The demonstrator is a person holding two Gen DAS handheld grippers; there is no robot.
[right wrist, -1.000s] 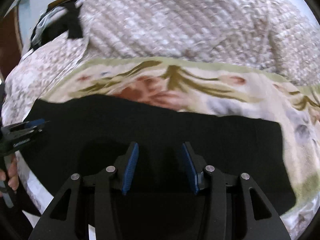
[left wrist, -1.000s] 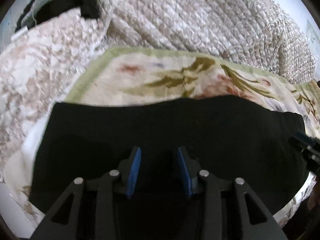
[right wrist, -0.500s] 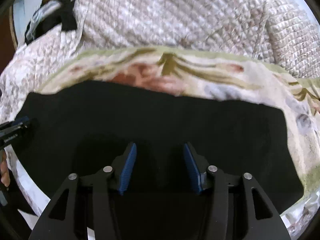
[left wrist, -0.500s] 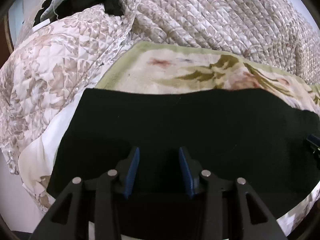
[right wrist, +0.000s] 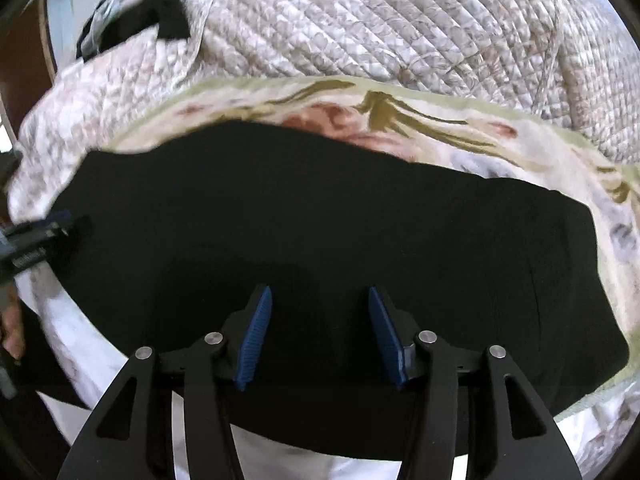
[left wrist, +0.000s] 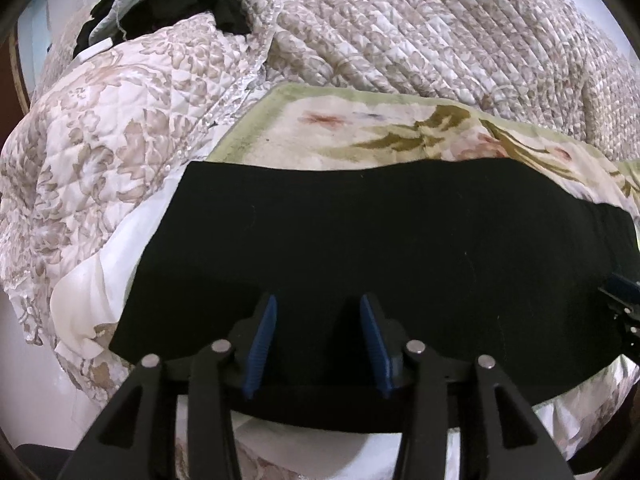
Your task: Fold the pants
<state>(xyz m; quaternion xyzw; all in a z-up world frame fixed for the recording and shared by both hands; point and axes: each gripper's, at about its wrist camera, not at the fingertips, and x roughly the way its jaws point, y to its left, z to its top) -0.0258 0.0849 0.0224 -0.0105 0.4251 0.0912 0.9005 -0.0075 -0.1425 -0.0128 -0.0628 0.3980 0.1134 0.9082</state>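
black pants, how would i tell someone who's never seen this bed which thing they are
Start from the big quilted beige bedspread heaped at the back, then come forward to the floral blanket with the green border. The black pants lie flat as a wide band across that blanket's near side, the only plain, patternless black cloth among the printed bedding.

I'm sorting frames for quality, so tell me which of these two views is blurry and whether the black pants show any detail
Right wrist view: motion-smeared, worst at the left edge. Left wrist view: sharp quilt stitching. Both: the black pants read as a near-featureless dark mass, with fisheye bending at the rims.
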